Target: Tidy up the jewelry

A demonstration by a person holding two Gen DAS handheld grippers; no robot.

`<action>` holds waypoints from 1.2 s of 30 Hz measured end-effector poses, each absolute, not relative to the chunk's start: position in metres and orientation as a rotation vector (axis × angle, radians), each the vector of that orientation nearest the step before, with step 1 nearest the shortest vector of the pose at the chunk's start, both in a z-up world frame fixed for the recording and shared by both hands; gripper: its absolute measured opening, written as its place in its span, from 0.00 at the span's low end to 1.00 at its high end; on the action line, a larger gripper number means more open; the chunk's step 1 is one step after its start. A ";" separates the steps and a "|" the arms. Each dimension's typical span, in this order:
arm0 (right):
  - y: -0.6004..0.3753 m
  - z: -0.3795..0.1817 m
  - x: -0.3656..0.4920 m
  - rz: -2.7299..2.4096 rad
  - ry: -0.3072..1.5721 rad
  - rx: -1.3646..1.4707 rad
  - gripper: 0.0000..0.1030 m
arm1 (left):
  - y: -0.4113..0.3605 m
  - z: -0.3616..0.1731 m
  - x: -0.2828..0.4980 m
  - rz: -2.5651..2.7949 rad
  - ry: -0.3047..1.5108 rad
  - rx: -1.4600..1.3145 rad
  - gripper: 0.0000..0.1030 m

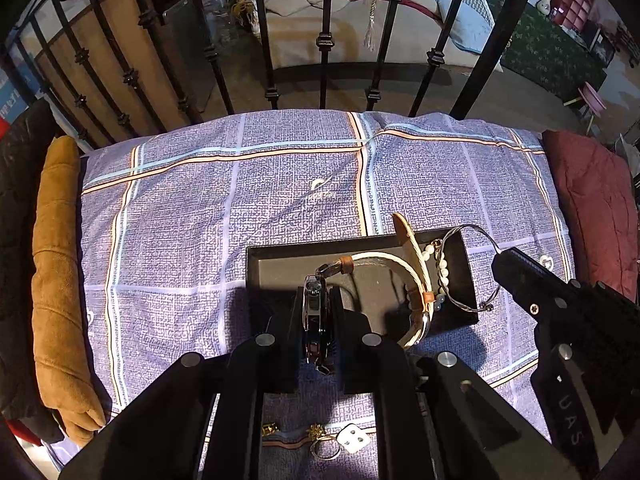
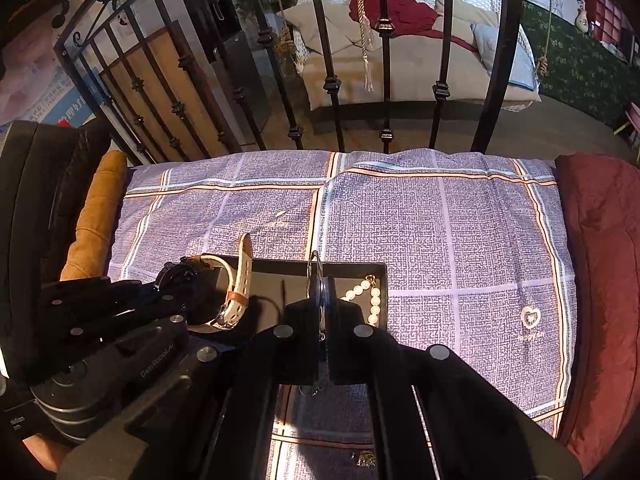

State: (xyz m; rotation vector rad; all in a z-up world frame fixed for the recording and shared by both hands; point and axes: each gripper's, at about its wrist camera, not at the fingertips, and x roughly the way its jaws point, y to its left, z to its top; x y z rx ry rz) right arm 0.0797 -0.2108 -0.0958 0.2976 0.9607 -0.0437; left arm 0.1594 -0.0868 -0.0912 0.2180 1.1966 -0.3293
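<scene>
While the left gripper point(image 1: 316, 320) is clamped shut on the dark case of a watch point(image 1: 314, 312), holding it on edge between its two fingers, the watch's pale strap point(image 1: 404, 264) arcs forward and to the right from the jaws, with a tan keeper loop near the case and another low on the far side. Case and strap hang over the near part of a shallow black tray point(image 1: 276, 252), and the strap's free end stands up past the tray's far rim. To the right of the strap, a string of pearl beads point(image 1: 440, 264) lies inside the tray along its right side. From its own camera, the right gripper point(image 2: 323, 320) is closed on a thin wire bangle point(image 2: 314, 276), which stands upright between the fingers above the tray point(image 2: 352, 270); the pearl beads point(image 2: 370, 294) sit just right of those fingers in the tray's right corner. In the left view the bangle point(image 1: 476, 268) loops out over the tray's right edge. The tray rests on a purple checked bedsheet point(image 1: 180, 220), with a tan cushion point(image 1: 60, 280) along its left side and a maroon cushion point(image 1: 592, 208) on the right. Near the bottom of the left view, behind the fingers, a small white dice charm point(image 1: 354, 442) on a ring and bits of gold chain point(image 1: 316, 432) lie on the sheet. Black iron bed rails point(image 1: 272, 60) stand beyond the sheet's far edge.
</scene>
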 end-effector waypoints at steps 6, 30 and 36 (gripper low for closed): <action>-0.211 -0.105 0.088 -0.046 0.980 0.301 0.03 | -0.089 -0.101 0.167 -0.328 1.217 0.218 0.10; -0.228 -0.098 0.062 -0.143 0.955 0.249 0.67 | -0.050 -0.094 0.161 -0.238 1.179 0.201 0.63; -0.235 -0.110 0.015 -0.175 0.992 0.267 0.67 | -0.021 -0.105 0.120 -0.210 1.217 0.158 0.63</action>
